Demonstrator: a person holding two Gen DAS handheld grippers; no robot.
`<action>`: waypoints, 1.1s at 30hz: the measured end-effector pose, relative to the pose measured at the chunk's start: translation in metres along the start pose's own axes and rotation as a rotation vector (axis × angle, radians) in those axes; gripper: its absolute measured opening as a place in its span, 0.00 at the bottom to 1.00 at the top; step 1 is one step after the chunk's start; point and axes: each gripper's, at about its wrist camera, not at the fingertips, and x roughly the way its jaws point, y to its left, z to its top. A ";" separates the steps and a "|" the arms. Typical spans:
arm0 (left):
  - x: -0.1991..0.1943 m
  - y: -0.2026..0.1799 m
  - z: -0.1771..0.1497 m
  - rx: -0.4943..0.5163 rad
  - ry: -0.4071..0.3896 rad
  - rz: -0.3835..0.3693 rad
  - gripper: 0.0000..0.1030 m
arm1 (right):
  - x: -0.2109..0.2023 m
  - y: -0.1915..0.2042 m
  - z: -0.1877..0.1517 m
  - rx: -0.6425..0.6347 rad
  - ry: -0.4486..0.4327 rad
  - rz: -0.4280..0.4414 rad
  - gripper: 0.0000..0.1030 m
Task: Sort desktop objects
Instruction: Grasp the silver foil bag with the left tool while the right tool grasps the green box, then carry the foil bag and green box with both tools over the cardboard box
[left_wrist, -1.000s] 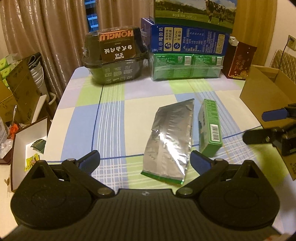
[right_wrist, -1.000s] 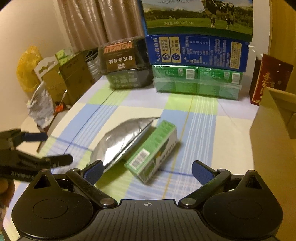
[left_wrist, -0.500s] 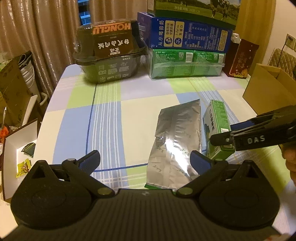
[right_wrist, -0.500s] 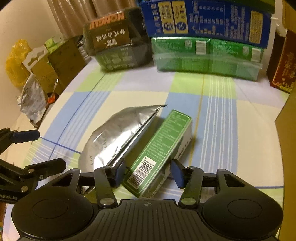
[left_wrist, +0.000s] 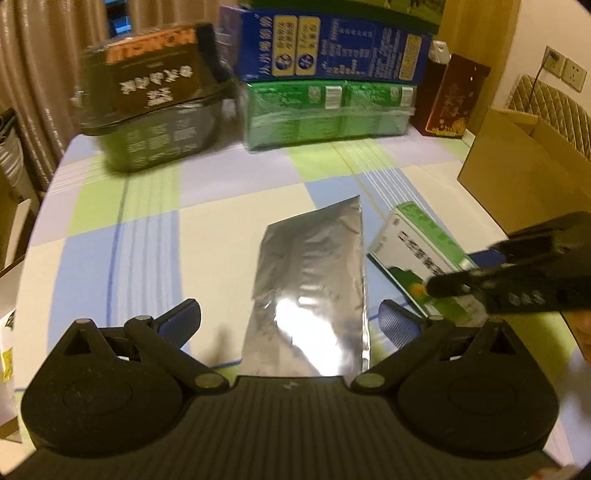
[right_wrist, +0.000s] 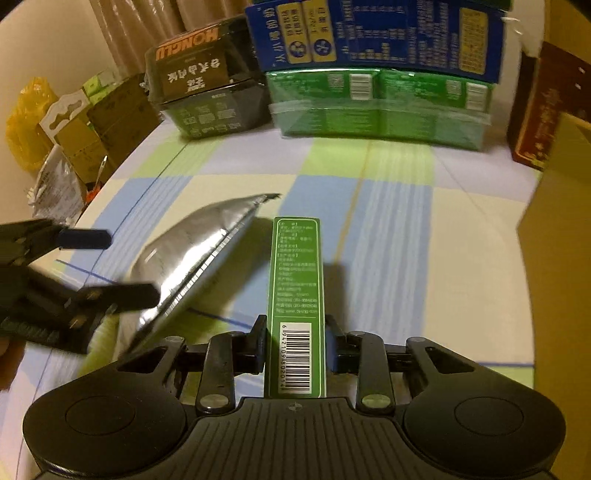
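Observation:
A silver foil pouch (left_wrist: 314, 273) lies flat on the checked tablecloth, straight ahead of my open left gripper (left_wrist: 290, 321), whose jaws stand wide on either side of its near end. My right gripper (right_wrist: 295, 341) is shut on a slim green box (right_wrist: 297, 280) with a barcode, holding its near end, and the box looks lifted off the cloth. The green box (left_wrist: 417, 251) and the right gripper (left_wrist: 517, 273) show at the right of the left wrist view. The pouch (right_wrist: 199, 262) and left gripper (right_wrist: 110, 266) show at the left of the right wrist view.
At the table's back stand a dark food tub (left_wrist: 155, 110), a stack of green and blue milk cartons (left_wrist: 328, 85) and a dark red box (left_wrist: 454, 99). An open cardboard box (left_wrist: 528, 166) stands at the right edge. Bags and cartons (right_wrist: 74, 129) sit off the table's left.
My right gripper closed on the green box, turned it in line with the fingers and raised it. My left gripper moved forward and lower over the foil pouch, still open.

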 end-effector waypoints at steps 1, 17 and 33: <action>0.006 -0.002 0.003 0.008 0.009 -0.005 0.95 | -0.003 -0.003 -0.002 0.001 -0.001 -0.004 0.26; 0.049 -0.026 0.016 0.119 0.162 0.011 0.64 | -0.023 -0.006 -0.023 -0.043 -0.007 -0.005 0.26; -0.019 -0.081 -0.061 0.078 0.231 -0.032 0.49 | -0.086 0.007 -0.098 0.001 0.010 0.012 0.26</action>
